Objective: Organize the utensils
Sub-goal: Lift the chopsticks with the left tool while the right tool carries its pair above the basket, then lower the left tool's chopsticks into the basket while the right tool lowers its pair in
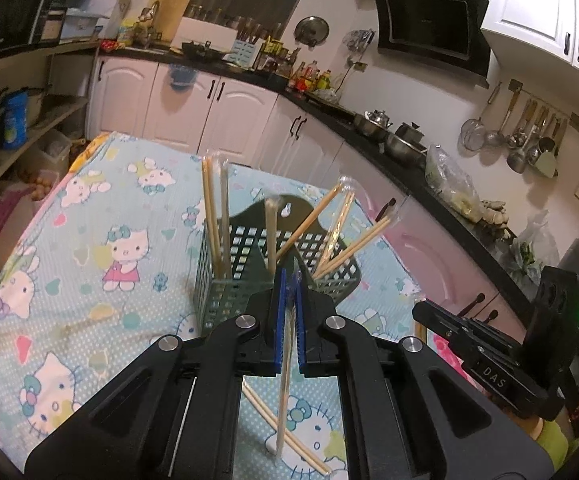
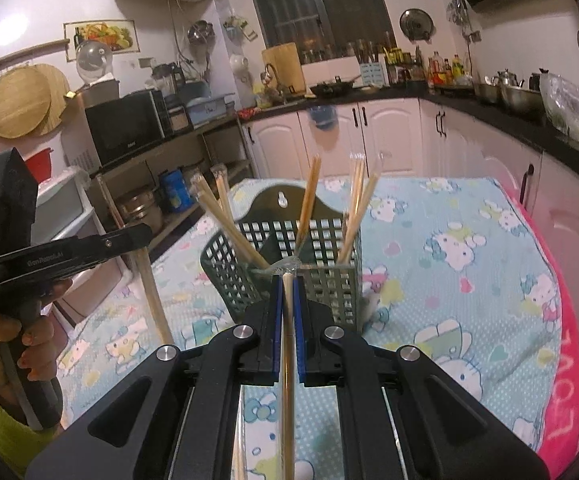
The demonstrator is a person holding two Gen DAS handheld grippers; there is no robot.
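A green lattice utensil holder (image 1: 225, 300) (image 2: 329, 284) stands on the table with several wrapped chopstick pairs (image 1: 213, 216) (image 2: 309, 200) leaning in it. My left gripper (image 1: 290, 280) is shut on a wrapped chopstick pair (image 1: 283, 392) that hangs down between its blue pads, just in front of the holder. My right gripper (image 2: 288, 280) is likewise shut on a chopstick pair (image 2: 287, 380), close to the holder's near wall. Each gripper shows in the other's view: the left gripper (image 2: 141, 236) to the left, the right gripper (image 1: 423, 312) to the right. One more chopstick pair (image 1: 301, 446) lies on the cloth.
A light blue cartoon-cat cloth (image 1: 89, 240) (image 2: 469, 280) covers the table. A pink towel (image 2: 565, 360) lies along its right edge. White cabinets and a dark counter (image 1: 369, 128) crowded with pots stand behind. Shelves (image 1: 21, 140) stand at the left. A hand (image 2: 29, 344) holds the left gripper's handle.
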